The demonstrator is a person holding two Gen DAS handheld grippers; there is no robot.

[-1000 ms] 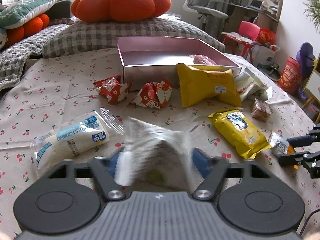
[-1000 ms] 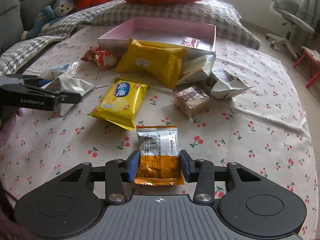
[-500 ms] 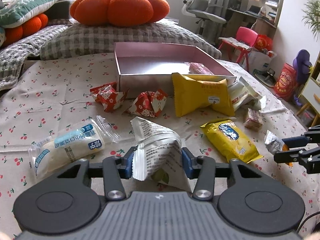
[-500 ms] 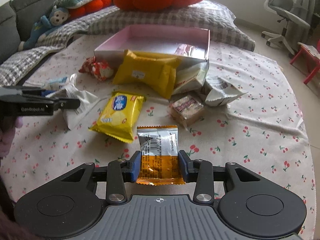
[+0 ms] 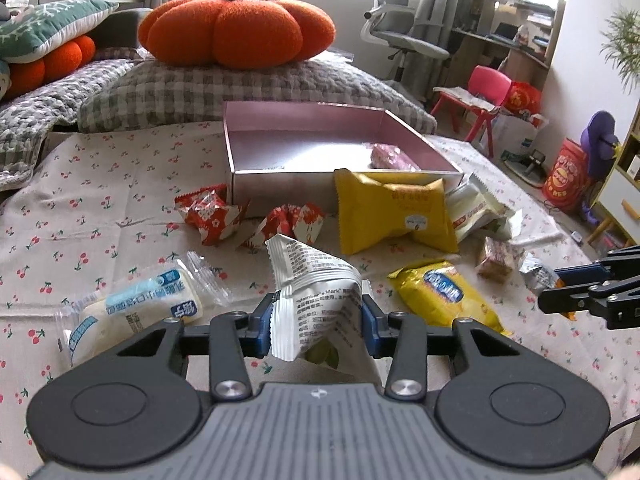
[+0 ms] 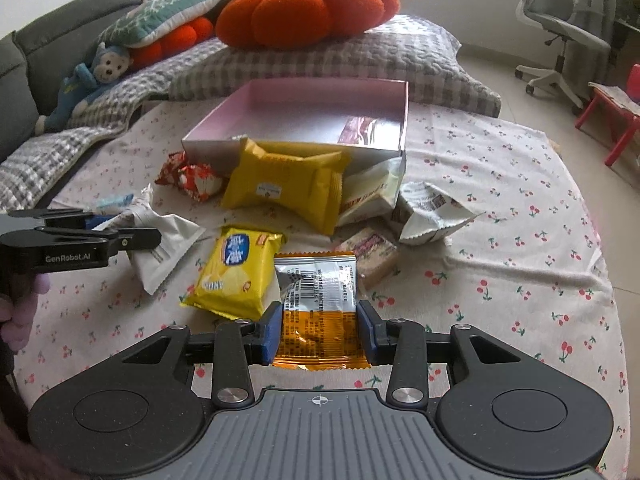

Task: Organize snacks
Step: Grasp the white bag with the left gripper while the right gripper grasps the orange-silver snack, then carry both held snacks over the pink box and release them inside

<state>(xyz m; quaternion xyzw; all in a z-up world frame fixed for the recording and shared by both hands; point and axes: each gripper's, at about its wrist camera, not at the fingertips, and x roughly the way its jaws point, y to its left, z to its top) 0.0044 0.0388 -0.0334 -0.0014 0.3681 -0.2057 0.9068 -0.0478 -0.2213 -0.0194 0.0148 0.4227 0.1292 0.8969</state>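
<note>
My left gripper (image 5: 316, 320) has its jaws closing, and both blue pads press on a crumpled white snack packet (image 5: 316, 280) held just above the cherry-print cloth. In the right wrist view that gripper (image 6: 132, 236) and its white packet (image 6: 168, 240) sit at the left. My right gripper (image 6: 318, 328) is shut on an orange-and-silver snack packet (image 6: 320, 300). The left wrist view shows it at the right edge (image 5: 560, 288). Beyond both stands an open pink box (image 5: 280, 184) holding one pink wrapped snack (image 5: 392, 156).
Loose snacks lie before the box: a big yellow pouch (image 5: 392, 212), a small yellow packet (image 6: 236, 272), red wrappers (image 5: 208, 216), a white-and-blue packet (image 5: 136, 308), a torn white bag (image 6: 432, 212) and a small cake (image 6: 376, 256). A pumpkin cushion (image 5: 236, 28) tops the pillows behind.
The left jaws have closed onto the white packet, which was blurred and moving a second ago and now is still. The right gripper has risen slightly with the orange packet.
</note>
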